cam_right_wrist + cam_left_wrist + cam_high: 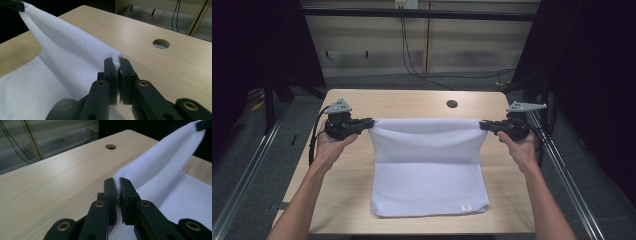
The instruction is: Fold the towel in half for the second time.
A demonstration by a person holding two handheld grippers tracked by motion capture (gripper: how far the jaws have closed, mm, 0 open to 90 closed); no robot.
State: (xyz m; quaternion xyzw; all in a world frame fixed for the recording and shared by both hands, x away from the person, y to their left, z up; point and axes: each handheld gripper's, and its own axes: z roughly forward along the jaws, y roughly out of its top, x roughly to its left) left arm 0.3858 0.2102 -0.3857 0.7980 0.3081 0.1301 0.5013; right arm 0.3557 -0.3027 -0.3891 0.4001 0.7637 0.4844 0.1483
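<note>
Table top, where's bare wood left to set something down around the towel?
Bare wood runs along the far edge of the table around the round hole, and in strips left and right of the white towel. The middle is crowded: both tongs, left and right, hold the towel's far corners up.

One white towel (428, 170), two tongs (371, 122) (482, 124), one table (347, 102), one table hole (452, 104)

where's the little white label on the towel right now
In the high view the label lies at the near right corner of the white towel, flat on the wooden table, just inside the person's right forearm.
</note>
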